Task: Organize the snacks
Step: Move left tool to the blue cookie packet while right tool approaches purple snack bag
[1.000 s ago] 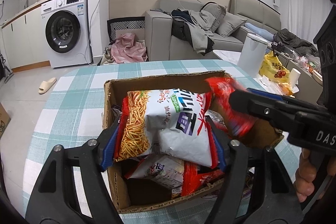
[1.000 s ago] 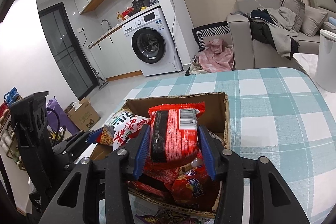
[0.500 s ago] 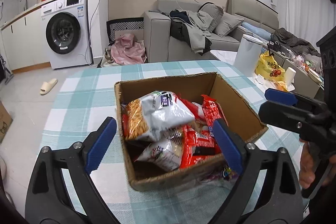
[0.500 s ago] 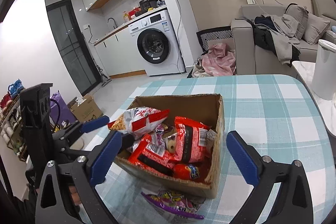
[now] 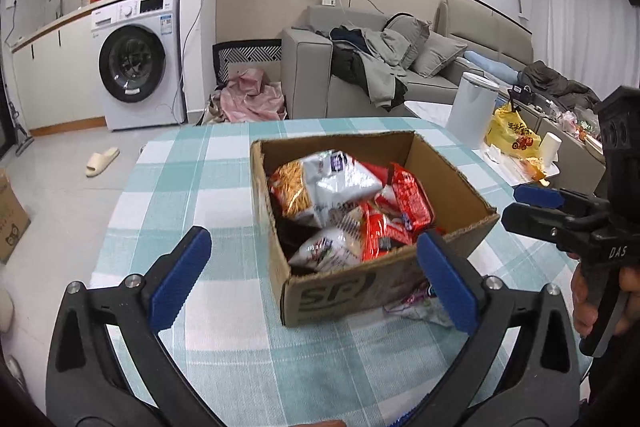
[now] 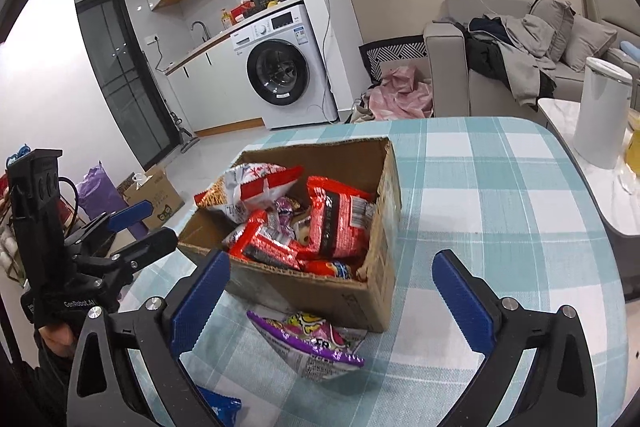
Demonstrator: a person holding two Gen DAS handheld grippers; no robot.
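- Snacks fill the cardboard box [image 6: 320, 291] on the checked table [image 6: 500, 211]: a white and orange bag [image 5: 320, 183] and several red packets [image 6: 340, 219] lie loose on top of each other.
- One purple packet [image 6: 312, 339] lies on the table, touching the near wall of the box, and a blue packet [image 6: 224, 407] shows at the lower edge.
- Both the left gripper [image 5: 308, 279] and the right gripper [image 6: 324, 301] have their fingers spread wide, with nothing between them.
- These packets look light, soft and puffed with air, with smooth foil that may slip.
- I think the contents are brittle, so a gentle squeeze is better.
- A good place to take the purple packet is probably across its narrow middle or at the flat sealed edge.
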